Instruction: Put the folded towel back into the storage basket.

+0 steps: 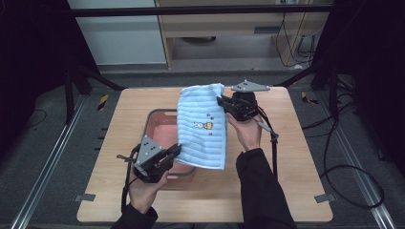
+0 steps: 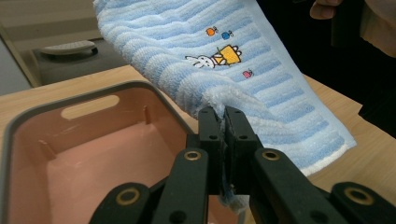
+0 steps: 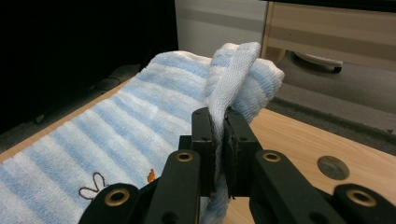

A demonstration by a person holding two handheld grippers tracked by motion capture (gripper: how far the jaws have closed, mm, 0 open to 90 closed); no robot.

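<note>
While held over pink bin, towel clamped by L tool & R tool.

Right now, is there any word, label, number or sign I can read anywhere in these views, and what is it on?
None: no readable text.
Blue striped towel: embroidered rabbit motif and small fruits, pictures without letters.
Pink bin: no label visible.
Yellow-black hazard tape on the floor: stripes, no wording.
Both tongs, left and right: no markings legible.
</note>
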